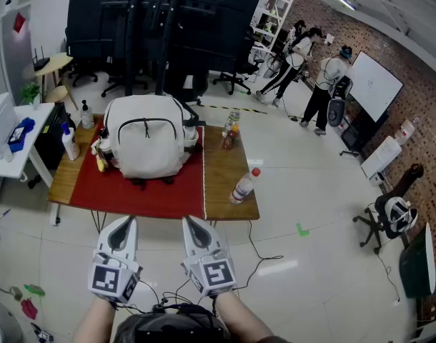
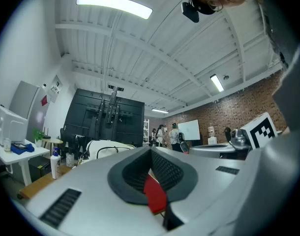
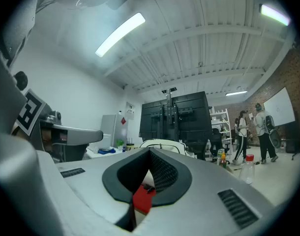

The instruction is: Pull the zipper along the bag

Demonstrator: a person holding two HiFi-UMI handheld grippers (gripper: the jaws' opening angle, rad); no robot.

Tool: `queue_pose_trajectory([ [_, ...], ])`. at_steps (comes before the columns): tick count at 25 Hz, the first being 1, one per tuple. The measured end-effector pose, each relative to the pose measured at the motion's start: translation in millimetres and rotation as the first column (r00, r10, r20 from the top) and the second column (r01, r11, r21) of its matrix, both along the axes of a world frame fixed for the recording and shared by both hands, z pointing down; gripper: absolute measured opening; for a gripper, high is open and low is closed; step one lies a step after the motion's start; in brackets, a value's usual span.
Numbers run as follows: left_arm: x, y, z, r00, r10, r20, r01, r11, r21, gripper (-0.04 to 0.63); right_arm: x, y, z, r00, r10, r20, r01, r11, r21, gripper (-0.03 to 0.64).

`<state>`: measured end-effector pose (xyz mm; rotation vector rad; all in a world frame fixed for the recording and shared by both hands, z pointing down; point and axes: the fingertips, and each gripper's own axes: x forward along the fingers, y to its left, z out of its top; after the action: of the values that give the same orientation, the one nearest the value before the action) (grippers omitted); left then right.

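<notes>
A white backpack [image 1: 146, 147] stands upright on the red mat [image 1: 143, 191] of a wooden table, with a black zipper [image 1: 145, 123] arching over its front pocket. Both grippers hang in front of the table's near edge, well short of the bag and pointing level toward it. My left gripper [image 1: 124, 222] is shut with nothing in it, and my right gripper [image 1: 189, 221] beside it is likewise shut and empty. The left gripper view shows the bag [image 2: 108, 147] far beyond the closed left gripper [image 2: 151, 149]. In the right gripper view the bag [image 3: 162, 144] sits past the closed right gripper [image 3: 150, 152].
A clear bottle with a red cap [image 1: 244, 186] stands at the table's front right corner, sauce bottles [image 1: 231, 134] at the back right, white bottles [image 1: 70, 143] at the left. Office chairs [image 1: 182, 84] stand behind. People [image 1: 325, 84] stand far right by a whiteboard.
</notes>
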<state>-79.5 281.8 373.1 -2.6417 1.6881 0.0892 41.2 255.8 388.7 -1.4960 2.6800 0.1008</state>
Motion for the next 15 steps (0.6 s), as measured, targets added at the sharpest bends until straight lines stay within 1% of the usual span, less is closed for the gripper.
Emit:
queue_pose_trajectory([
  [2, -10.4, -2.9, 3.9, 1.000, -0.007, 0.008, 0.007, 1.000, -0.006, 0.026, -5.2, -1.2, 1.7, 1.000, 0.020, 0.009, -0.019, 1.000, -0.006, 0.021],
  [7, -31.8, -10.6, 11.5, 1.000, -0.011, -0.005, 0.011, 1.000, -0.019, 0.026, -15.8, -6.4, 5.6, 0.999, 0.051, 0.014, -0.050, 0.998, -0.023, 0.021],
  [10, -38.8, -18.7, 16.8, 1.000, -0.009, -0.020, 0.009, 0.999, -0.032, 0.026, -18.1, -13.8, 8.3, 0.998, 0.063, 0.013, -0.062, 0.998, -0.031, 0.021],
  [13, -43.3, -29.0, 15.6, 0.999, -0.004, -0.040, 0.003, 1.000, -0.027, 0.026, -20.6, -24.9, 7.1, 0.998, 0.063, 0.006, -0.062, 0.998, -0.020, 0.021],
  [15, -46.2, -36.7, 15.5, 0.999, -0.010, -0.032, 0.009, 1.000, -0.027, 0.026, -20.2, -35.0, 6.6, 0.998, 0.064, 0.007, -0.064, 0.998, -0.012, 0.021],
])
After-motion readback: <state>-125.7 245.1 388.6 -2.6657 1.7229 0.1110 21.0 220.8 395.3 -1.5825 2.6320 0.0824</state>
